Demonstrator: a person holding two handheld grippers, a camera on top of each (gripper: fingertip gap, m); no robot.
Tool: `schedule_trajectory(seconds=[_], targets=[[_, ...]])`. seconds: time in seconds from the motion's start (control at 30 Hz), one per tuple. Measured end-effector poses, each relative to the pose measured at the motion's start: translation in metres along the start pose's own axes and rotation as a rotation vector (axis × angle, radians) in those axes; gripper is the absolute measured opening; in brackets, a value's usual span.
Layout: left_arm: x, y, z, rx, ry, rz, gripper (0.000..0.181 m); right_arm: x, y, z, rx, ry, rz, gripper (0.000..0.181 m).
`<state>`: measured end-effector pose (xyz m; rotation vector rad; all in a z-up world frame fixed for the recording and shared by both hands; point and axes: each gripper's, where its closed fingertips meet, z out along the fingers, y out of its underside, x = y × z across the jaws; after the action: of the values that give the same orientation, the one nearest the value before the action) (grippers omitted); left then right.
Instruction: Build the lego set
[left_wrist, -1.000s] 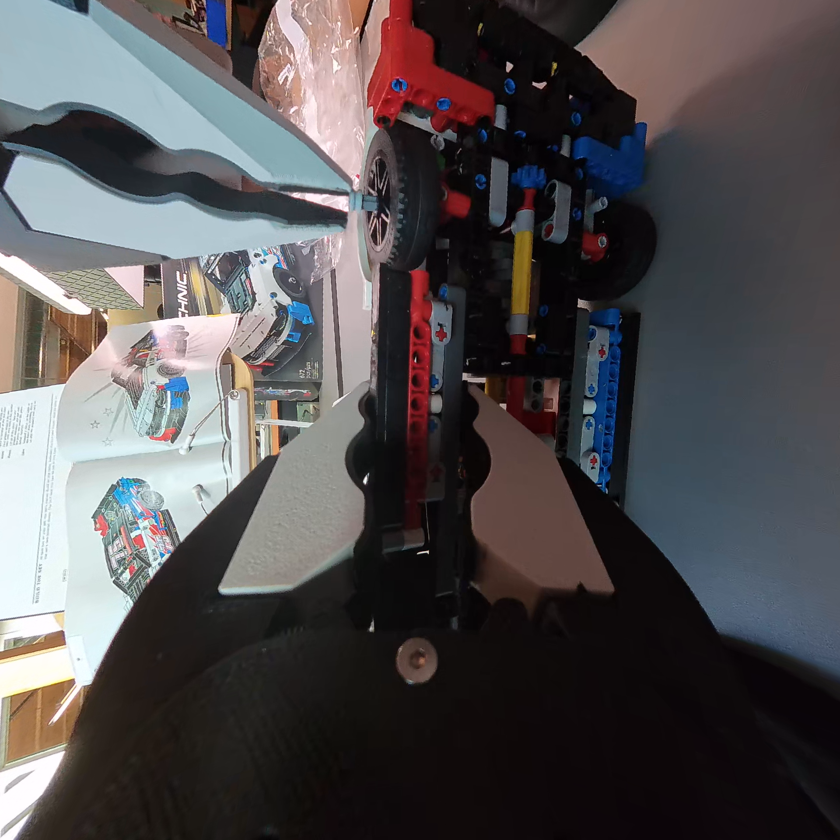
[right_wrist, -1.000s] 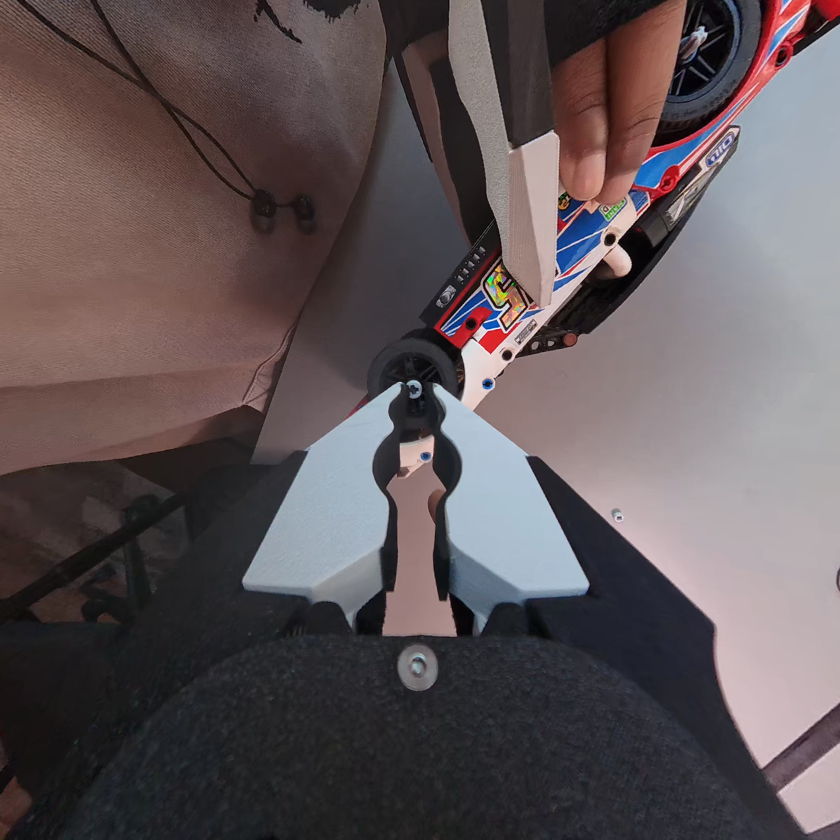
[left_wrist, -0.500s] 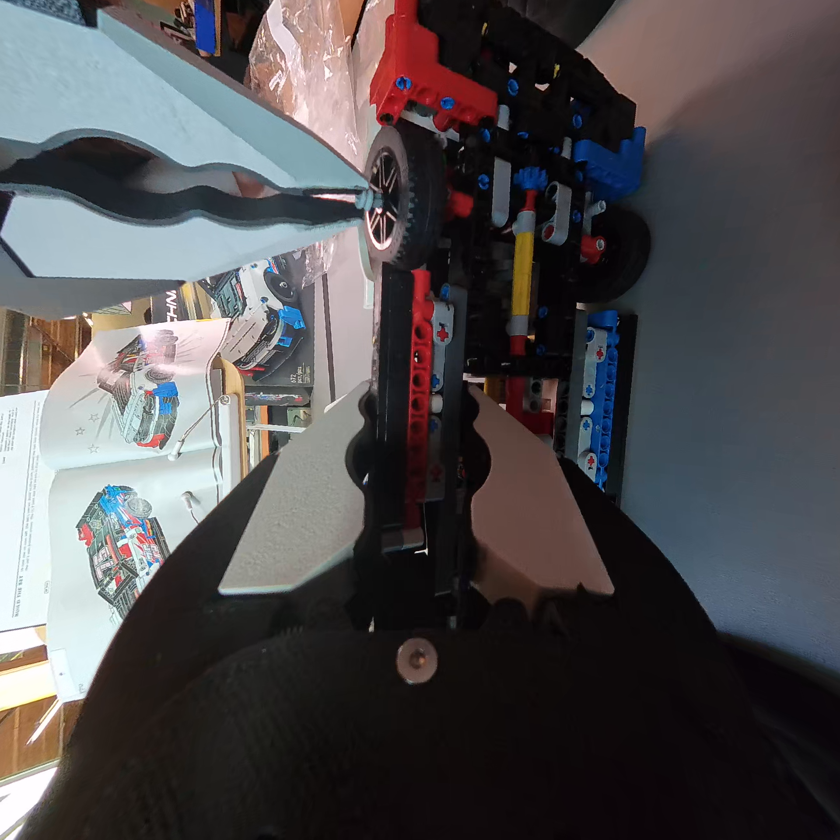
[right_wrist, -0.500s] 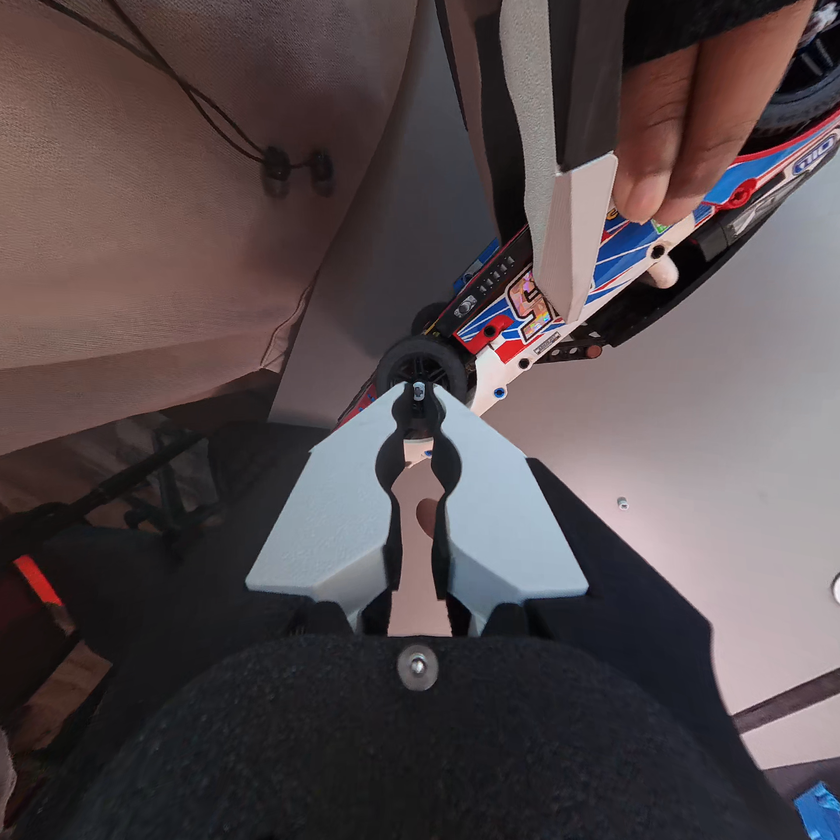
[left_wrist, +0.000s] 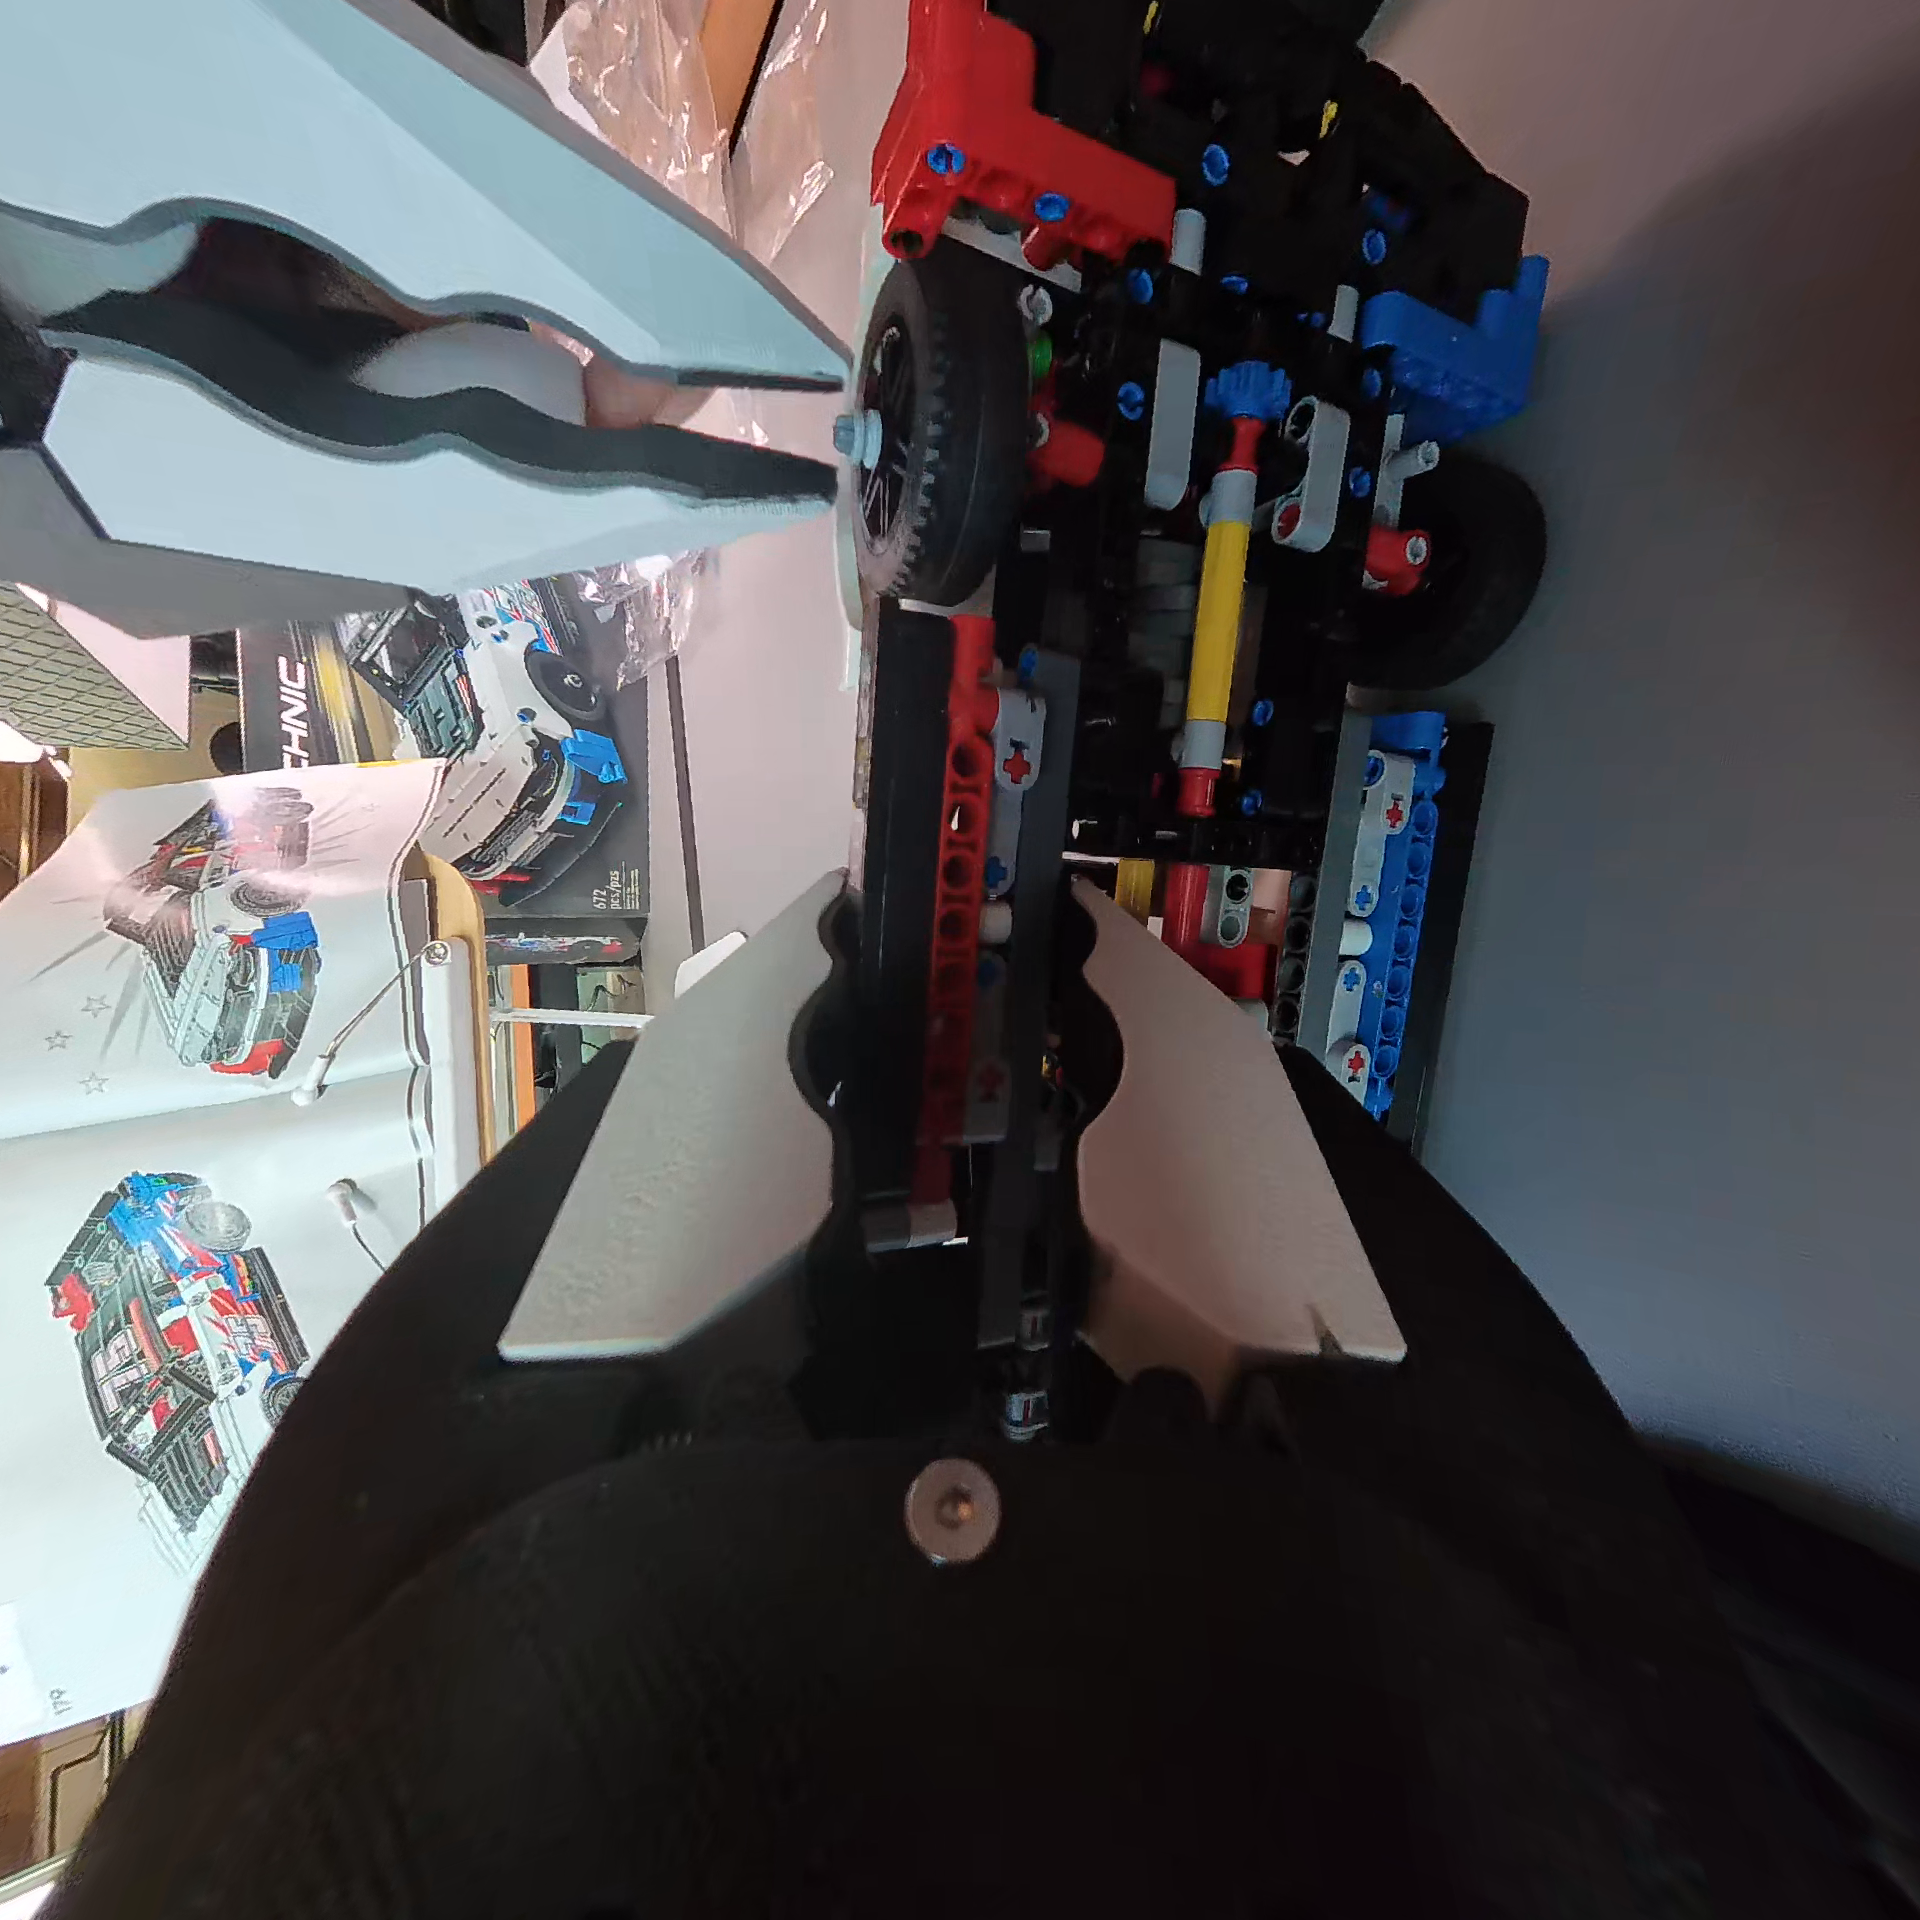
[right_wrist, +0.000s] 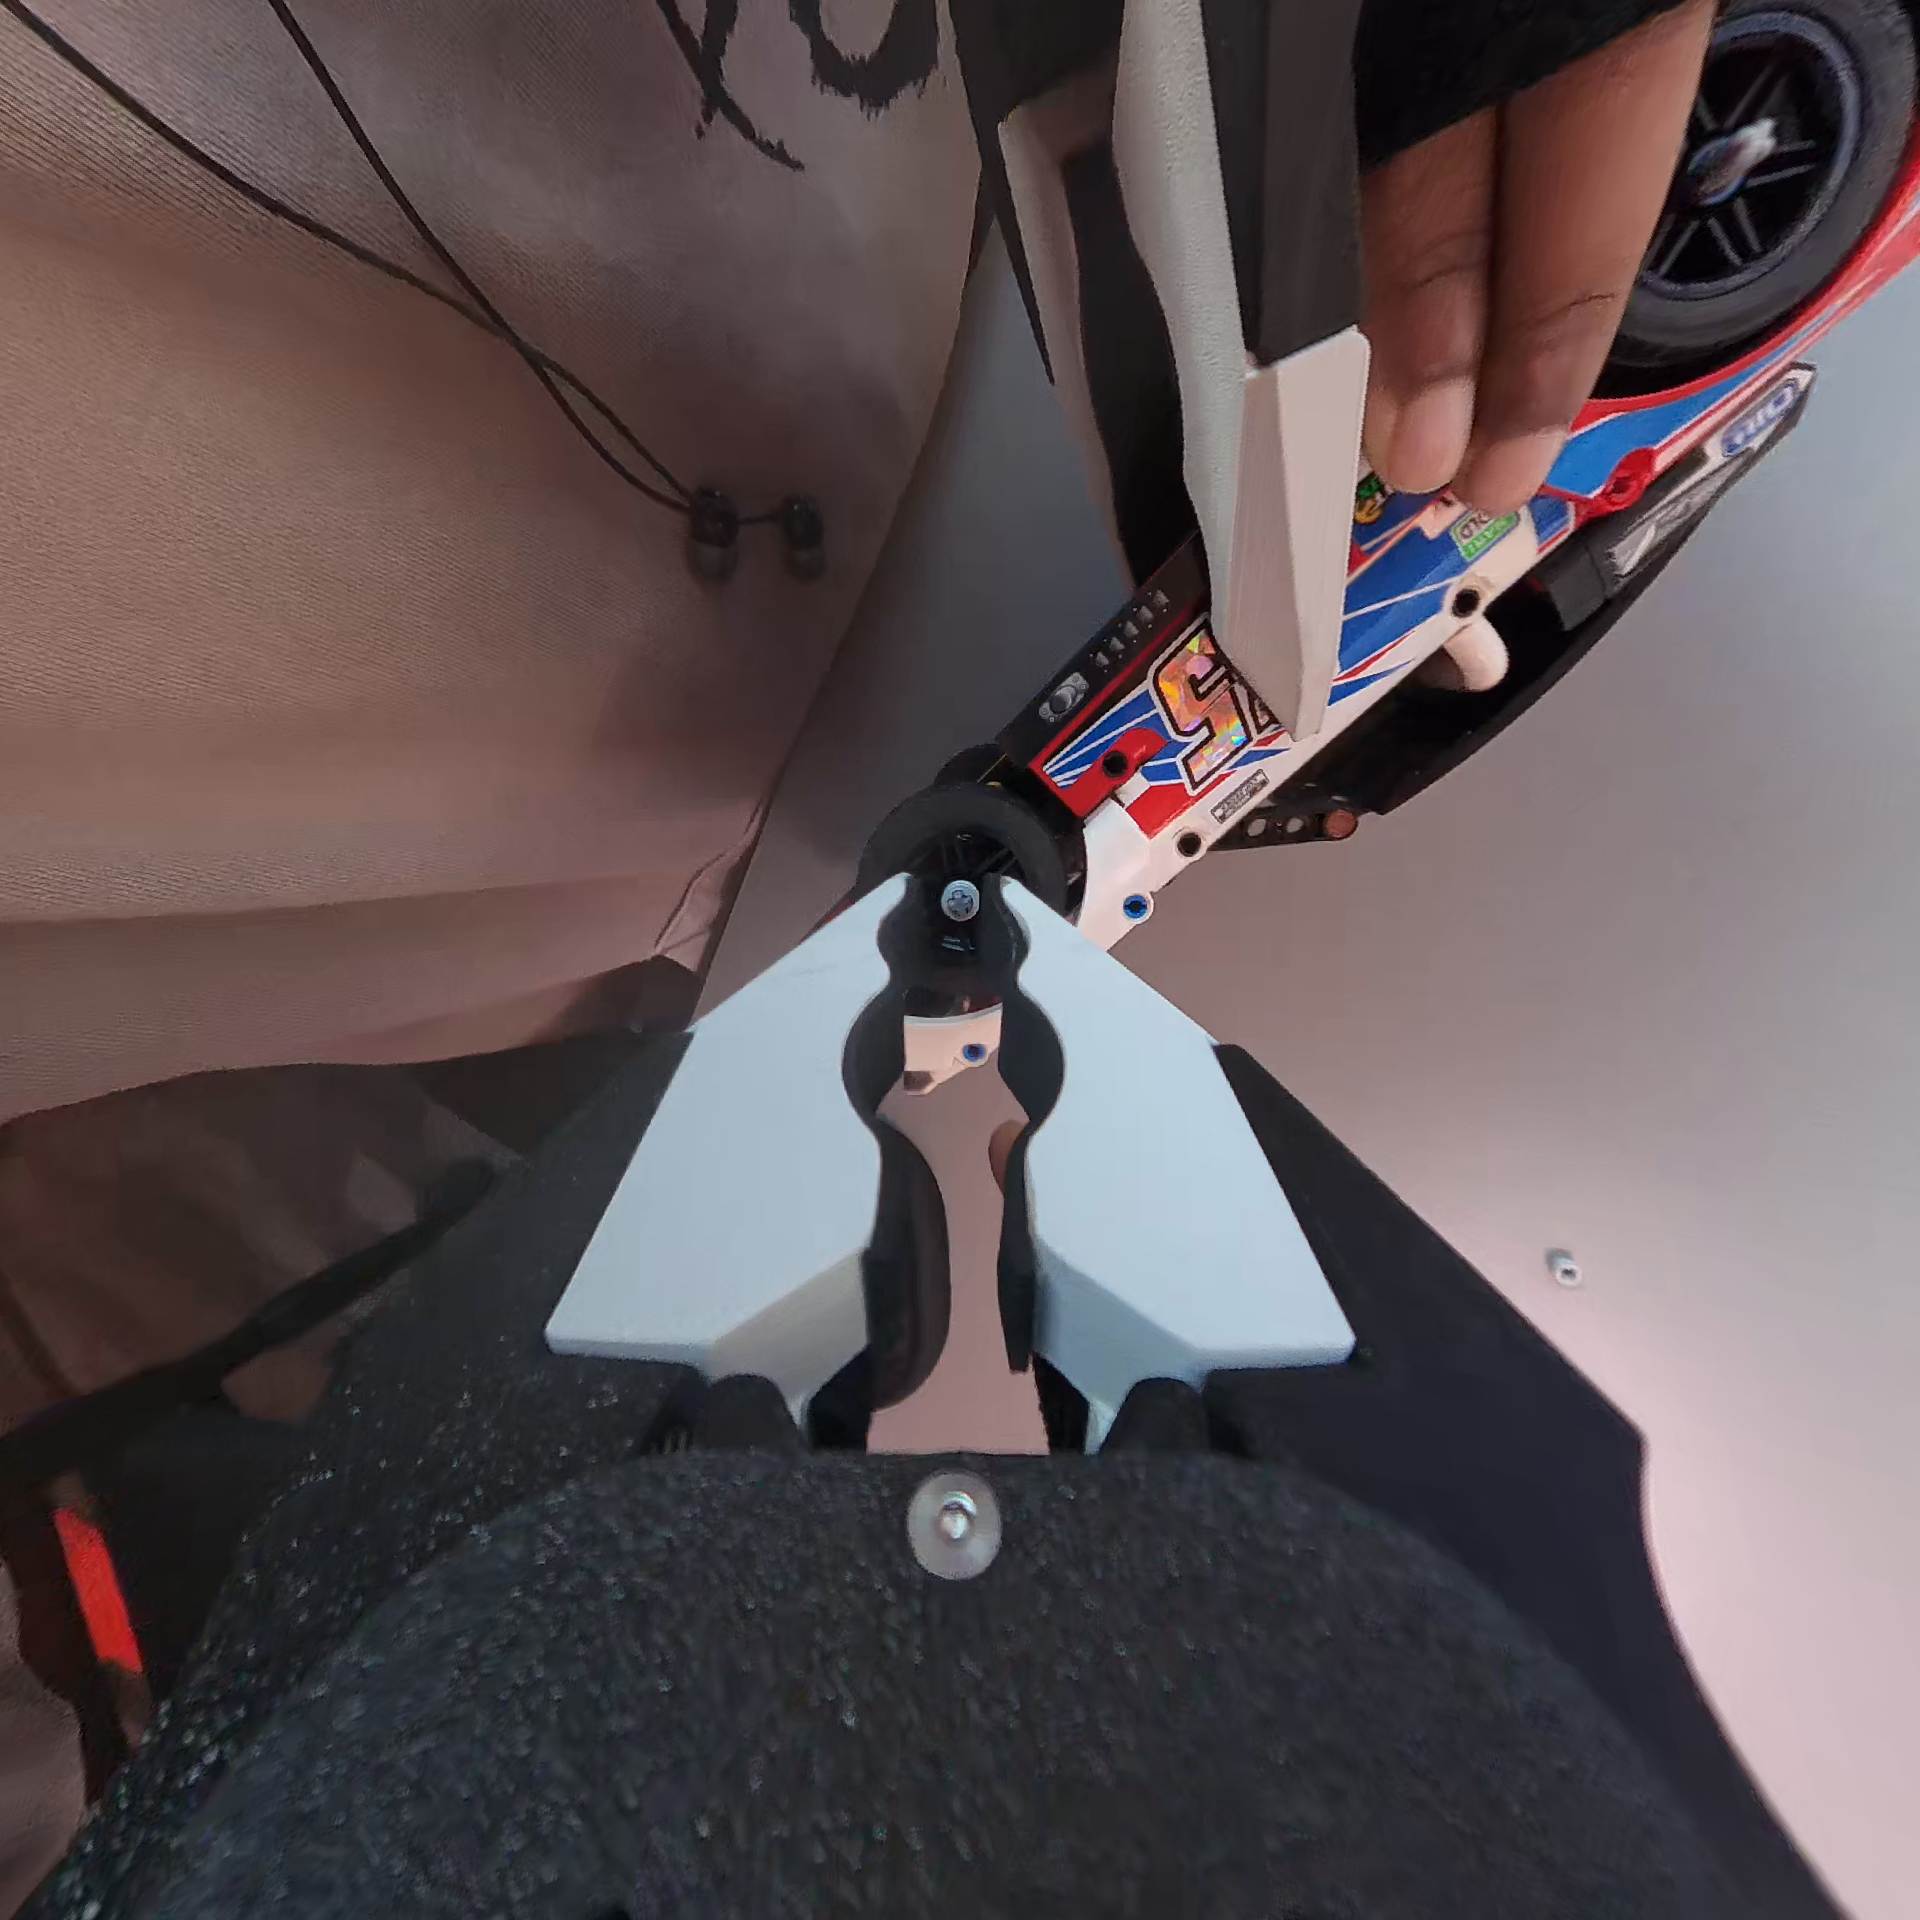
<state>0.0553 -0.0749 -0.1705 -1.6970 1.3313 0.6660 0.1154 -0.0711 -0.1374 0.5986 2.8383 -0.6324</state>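
The lego car (left_wrist: 1195, 582) is held on its side, its underside toward the left wrist camera. My left gripper (left_wrist: 961, 894) is shut on the car's black and red side beam. A small grey pin (left_wrist: 858, 432) sits in the hub of the front wheel (left_wrist: 940, 426). My right gripper (left_wrist: 834, 434) reaches in from the upper left, its tips slightly apart on either side of the pin. In the right wrist view the right gripper (right_wrist: 958, 896) frames the pin (right_wrist: 958, 900) at the wheel (right_wrist: 971, 836). The car's stickered side (right_wrist: 1434, 582) and the left gripper's finger (right_wrist: 1288, 520) show above.
An open instruction booklet (left_wrist: 208, 987), the set's box (left_wrist: 468, 748) and clear plastic bags (left_wrist: 665, 94) lie to the left. A tiny grey piece (right_wrist: 1562, 1268) lies on the white table (right_wrist: 1558, 987). A person's beige garment (right_wrist: 416, 623) is close on the left. About 7 cm separates my left fingertips from my right. The left tips stand about 20 cm off the tiny grey piece (right_wrist: 1562, 1268).
My right gripper carried the grey pin onto the wheel hub, then its jaws parted; the pin stays in the hub. The left gripper still holds the car.
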Motion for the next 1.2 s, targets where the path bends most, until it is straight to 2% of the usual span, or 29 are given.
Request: schedule_trajectory(seconds=[0.13,0.23,0.4,0.77,0.87,1.0,1.2], targets=[[0.000,0.000,0.000,-0.006,0.009,0.003,0.035,0.004,0.003,-0.006,0.116,0.031,0.011,0.009],[0.000,0.000,0.001,-0.010,0.012,0.000,0.035,0.003,0.002,-0.004,0.138,0.047,-0.017,0.005],[0.001,0.001,0.000,-0.018,0.009,-0.003,0.035,0.001,0.007,0.005,0.050,0.061,-0.058,0.004],[0.001,0.002,0.001,-0.027,0.015,-0.004,0.035,0.001,0.014,0.005,-0.116,0.066,-0.093,0.004],[0.001,0.002,0.000,-0.021,0.010,0.001,0.035,0.001,0.012,0.004,-0.057,0.072,-0.068,0.004],[0.002,0.001,-0.002,-0.010,0.002,0.007,0.035,0.002,0.009,-0.006,0.117,0.067,-0.010,0.011],[0.002,0.001,-0.002,-0.016,0.006,0.013,0.035,-0.001,0.009,-0.007,0.158,0.076,-0.026,0.005]])
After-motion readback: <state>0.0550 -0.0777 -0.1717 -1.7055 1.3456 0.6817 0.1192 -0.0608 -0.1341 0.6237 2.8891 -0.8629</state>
